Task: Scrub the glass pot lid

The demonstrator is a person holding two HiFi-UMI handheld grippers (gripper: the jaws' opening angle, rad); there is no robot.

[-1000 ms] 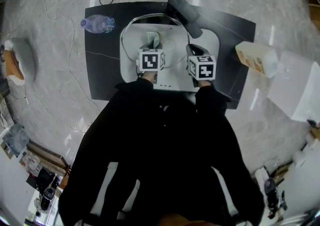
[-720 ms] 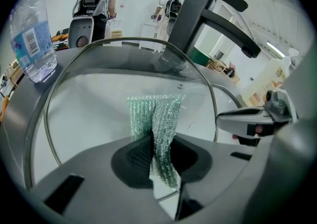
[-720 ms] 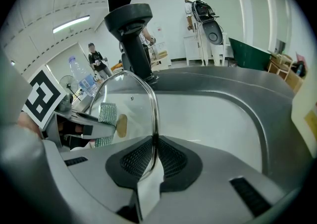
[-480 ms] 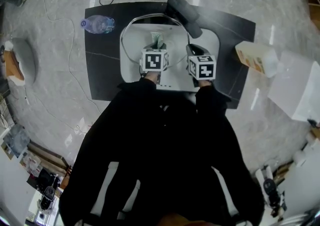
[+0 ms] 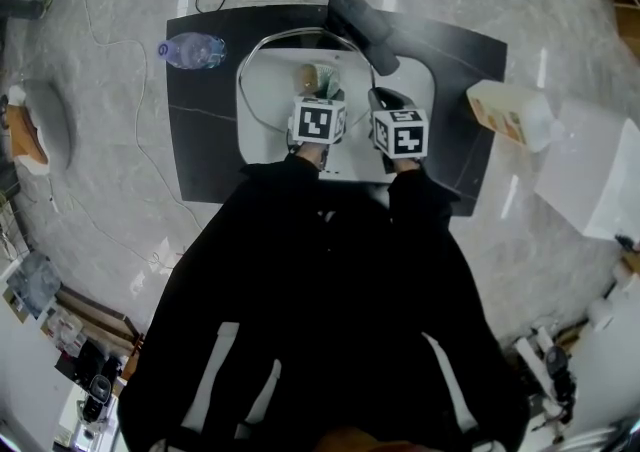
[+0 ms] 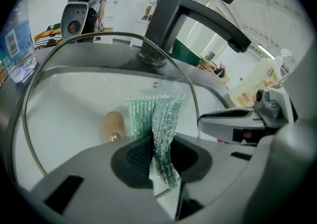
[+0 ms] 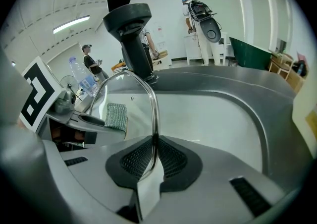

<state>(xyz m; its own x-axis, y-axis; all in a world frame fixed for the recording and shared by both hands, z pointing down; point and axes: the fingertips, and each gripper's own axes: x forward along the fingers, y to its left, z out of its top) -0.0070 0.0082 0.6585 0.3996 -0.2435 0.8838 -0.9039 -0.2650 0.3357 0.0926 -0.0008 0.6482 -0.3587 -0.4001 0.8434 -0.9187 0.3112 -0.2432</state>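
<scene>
While the glass pot lid (image 5: 280,75) is held tilted up inside the sink (image 5: 412,80), a green scrub pad (image 6: 156,119) is held against its glass.
The lid's metal rim is clamped between the closed jaws of the right gripper (image 7: 154,153) at the sink's near side. The pad is pinched in the left gripper (image 6: 158,154), just beside the lid's wooden knob (image 6: 110,125). A black faucet (image 5: 362,28) is seen at the sink's far edge, and a water bottle (image 5: 190,48) is seen on the dark desk (image 5: 200,140), left of the sink.
</scene>
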